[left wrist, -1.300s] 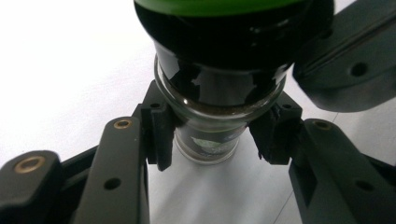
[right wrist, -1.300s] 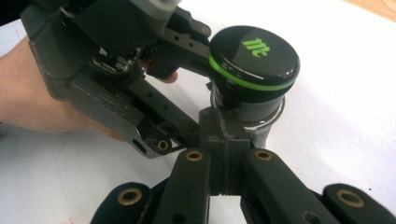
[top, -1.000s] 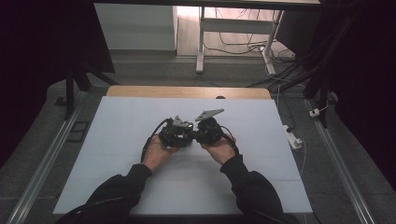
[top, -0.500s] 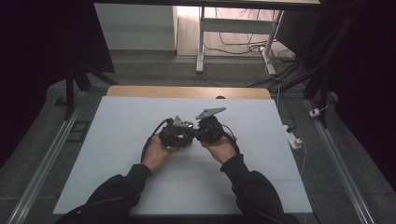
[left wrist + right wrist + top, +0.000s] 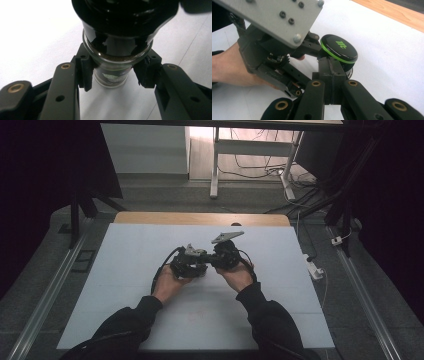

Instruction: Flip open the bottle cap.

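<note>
Risk of slippage: at frame centre, just above the desk (image 5: pixel 125 270), we find the left tool (image 5: pixel 115 72) clamped on the jar (image 5: pixel 112 75) and the right tool (image 5: pixel 332 82) clenched empty beside its lid (image 5: pixel 339 48); twisting could spill the contents.

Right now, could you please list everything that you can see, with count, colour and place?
glass jar: one, clear with dark contents, between the left gripper's pads above the white tabletop
jar lid: one, black with a green ring and green mark, on top of the jar
table: one, white top with a wooden strip at the far edge
power strip: one, white, on the floor right of the table
white frame: one, on the floor beyond the table, with loose cables
left gripper: one, black, closed on the jar
right gripper: one, black, jaws together, just below the lid
hands: two, at the table's middle, black sleeves
</note>
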The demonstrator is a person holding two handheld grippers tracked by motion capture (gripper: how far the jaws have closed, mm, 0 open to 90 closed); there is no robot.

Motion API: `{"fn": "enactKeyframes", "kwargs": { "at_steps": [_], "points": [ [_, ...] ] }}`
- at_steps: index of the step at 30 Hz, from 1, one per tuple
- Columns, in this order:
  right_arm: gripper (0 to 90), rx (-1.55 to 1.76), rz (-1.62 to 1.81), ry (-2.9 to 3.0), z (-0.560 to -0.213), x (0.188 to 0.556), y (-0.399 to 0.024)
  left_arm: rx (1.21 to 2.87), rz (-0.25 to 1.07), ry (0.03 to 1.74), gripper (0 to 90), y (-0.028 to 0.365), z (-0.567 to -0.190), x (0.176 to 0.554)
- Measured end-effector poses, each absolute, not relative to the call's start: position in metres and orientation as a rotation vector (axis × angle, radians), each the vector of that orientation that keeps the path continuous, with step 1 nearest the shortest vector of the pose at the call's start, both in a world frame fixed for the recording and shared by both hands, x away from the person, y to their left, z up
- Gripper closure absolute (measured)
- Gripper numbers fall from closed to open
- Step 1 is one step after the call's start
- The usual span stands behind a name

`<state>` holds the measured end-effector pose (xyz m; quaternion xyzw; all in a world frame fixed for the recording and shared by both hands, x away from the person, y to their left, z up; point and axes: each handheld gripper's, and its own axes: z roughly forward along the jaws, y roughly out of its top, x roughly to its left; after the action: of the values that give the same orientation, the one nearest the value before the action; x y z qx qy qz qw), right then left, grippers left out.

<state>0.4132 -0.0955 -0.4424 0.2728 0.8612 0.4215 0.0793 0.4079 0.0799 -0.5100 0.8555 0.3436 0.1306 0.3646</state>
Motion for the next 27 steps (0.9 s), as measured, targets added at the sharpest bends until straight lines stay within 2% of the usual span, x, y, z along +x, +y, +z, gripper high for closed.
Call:
{"fn": "enactKeyframes", "kwargs": {
  "at_steps": [27],
  "points": [
    [89.8,0.948,1.302,2.501,-0.441,0.439,-0.104,2.199,0.339,0.875,53.3,0.080,-0.511,0.408]
  ]
}}
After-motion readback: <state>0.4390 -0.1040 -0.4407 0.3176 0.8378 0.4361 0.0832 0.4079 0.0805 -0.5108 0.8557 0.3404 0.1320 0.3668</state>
